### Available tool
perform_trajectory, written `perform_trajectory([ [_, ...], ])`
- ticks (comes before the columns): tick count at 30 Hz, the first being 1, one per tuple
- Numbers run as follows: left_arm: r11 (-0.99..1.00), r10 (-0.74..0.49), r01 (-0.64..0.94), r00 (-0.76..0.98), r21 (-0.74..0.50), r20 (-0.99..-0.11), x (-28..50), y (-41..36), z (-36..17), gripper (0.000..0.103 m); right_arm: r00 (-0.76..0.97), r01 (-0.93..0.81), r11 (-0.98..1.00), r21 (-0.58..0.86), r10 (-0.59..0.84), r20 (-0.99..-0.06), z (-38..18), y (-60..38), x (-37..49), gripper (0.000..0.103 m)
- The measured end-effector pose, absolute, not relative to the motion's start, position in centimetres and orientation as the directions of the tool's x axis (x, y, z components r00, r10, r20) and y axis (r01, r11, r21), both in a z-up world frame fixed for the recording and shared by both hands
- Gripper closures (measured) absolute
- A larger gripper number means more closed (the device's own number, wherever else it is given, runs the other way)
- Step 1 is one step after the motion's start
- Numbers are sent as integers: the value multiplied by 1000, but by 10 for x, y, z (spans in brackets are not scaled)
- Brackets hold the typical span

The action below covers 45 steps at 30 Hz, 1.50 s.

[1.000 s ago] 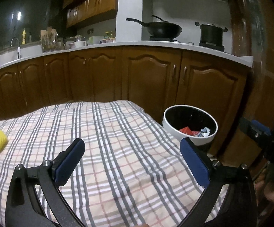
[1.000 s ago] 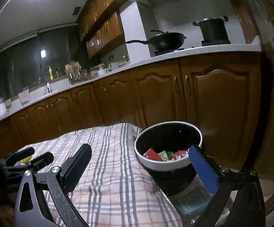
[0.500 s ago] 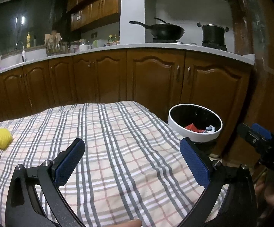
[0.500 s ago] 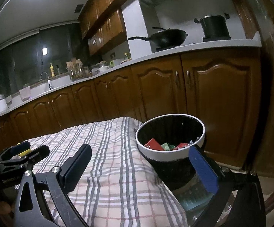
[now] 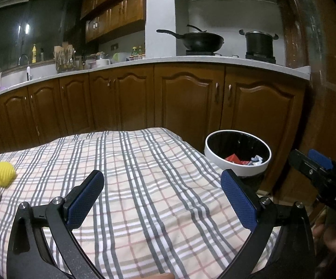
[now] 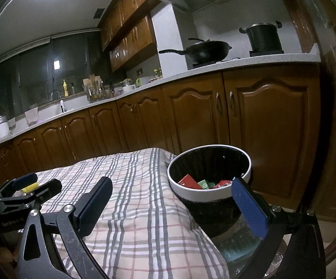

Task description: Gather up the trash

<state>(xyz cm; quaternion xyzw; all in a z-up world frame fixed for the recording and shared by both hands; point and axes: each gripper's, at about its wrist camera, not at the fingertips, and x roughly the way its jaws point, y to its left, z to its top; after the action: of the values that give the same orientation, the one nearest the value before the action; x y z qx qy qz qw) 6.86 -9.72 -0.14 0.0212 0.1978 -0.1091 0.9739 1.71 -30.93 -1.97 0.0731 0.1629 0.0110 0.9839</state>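
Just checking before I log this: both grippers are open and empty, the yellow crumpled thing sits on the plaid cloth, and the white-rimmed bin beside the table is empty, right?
Not quite. The bin is not empty: the right wrist view shows red and green wrappers inside. The rest stands: left gripper and right gripper open and empty, yellow crumpled thing on the plaid cloth.

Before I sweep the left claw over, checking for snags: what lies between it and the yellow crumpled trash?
Only bare plaid tablecloth between the left claw and the yellow trash, per the left wrist view.
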Motion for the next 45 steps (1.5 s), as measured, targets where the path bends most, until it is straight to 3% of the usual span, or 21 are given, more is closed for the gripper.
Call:
perform_trajectory([
  [45, 971, -215, 238, 905, 20, -367, 67, -100, 0, 1, 949, -32, 988, 154, 78, -306, -11, -305, 17, 0],
])
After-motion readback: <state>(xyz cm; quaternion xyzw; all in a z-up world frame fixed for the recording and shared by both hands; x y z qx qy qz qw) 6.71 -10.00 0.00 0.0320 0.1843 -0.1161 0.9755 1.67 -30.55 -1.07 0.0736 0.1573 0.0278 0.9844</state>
